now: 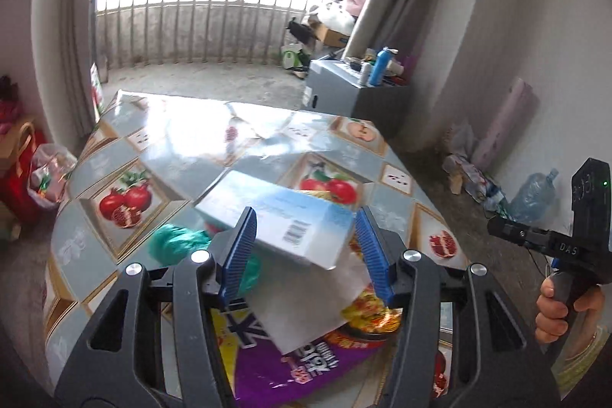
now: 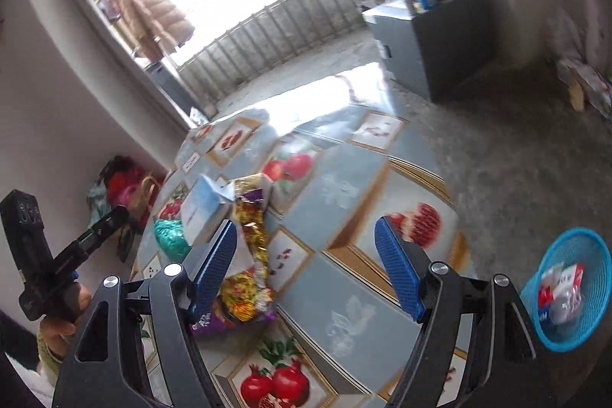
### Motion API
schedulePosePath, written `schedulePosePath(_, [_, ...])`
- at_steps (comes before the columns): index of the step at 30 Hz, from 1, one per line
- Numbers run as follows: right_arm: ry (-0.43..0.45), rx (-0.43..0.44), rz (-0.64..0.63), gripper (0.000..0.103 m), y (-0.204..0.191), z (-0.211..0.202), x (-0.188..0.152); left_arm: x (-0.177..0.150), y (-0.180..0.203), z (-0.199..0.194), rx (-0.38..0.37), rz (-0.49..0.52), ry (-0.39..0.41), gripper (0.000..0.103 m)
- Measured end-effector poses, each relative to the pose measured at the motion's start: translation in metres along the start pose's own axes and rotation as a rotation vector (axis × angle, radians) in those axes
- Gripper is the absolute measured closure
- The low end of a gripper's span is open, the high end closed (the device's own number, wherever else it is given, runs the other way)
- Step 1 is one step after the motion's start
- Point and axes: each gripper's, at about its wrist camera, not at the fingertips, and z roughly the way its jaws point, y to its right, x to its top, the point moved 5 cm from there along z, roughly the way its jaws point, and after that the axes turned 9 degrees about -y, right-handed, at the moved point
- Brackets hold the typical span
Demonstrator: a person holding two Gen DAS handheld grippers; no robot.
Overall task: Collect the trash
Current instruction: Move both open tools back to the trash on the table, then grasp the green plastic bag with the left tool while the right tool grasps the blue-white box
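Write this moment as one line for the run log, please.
left gripper: open, over light blue box | right gripper: open, empty | blue basket: wrappers inside | table: trash remains

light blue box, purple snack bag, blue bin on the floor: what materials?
Light blue box: likely thin printed cardboard; flat faces, crisp edges, barcode. Purple snack bag: glossy plastic film, perhaps foil-lined; crinkled, shiny glints. Blue basket: moulded plastic mesh; see-through lattice wall.

Left tool (image 1: 306, 251) angled downward, jaws parted and opening, right tool (image 2: 306, 270) angled downward, jaws wide, empty
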Motion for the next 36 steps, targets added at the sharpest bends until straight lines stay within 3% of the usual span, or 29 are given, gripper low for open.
schedulePosePath(5, [-0.053, 0.053, -0.181, 0.030, -0.062, 0.037, 0.034, -0.010, -0.060, 0.011, 0.025, -0.155, -0.050, 0.053])
schedulePosePath(9, [-0.129, 0.098, -0.260, 0.030, -0.099, 0.075, 0.050, -0.021, -0.085, 0.030, -0.012, -0.253, -0.118, 0.054])
schedulePosePath(17, [-0.352, 0.133, -0.254, 0.030, -0.125, 0.154, 0.058, -0.033, -0.109, 0.067, -0.030, -0.347, -0.224, 0.054])
schedulePosePath(21, [-0.455, 0.132, -0.264, 0.040, -0.126, 0.168, 0.035, -0.028, -0.099, 0.075, -0.054, -0.320, -0.221, 0.059])
schedulePosePath(25, [-0.473, 0.125, -0.251, 0.040, -0.119, 0.151, 0.015, -0.028, -0.082, 0.072, -0.079, -0.262, -0.221, 0.062])
schedulePosePath(34, [-0.496, 0.072, -0.118, 0.046, -0.080, 0.097, -0.040, -0.053, -0.027, 0.059, -0.161, -0.057, -0.300, 0.064])
schedulePosePath(36, [-0.487, 0.037, -0.098, 0.046, -0.072, 0.088, -0.048, -0.058, -0.025, 0.054, -0.149, -0.036, -0.301, 0.064])
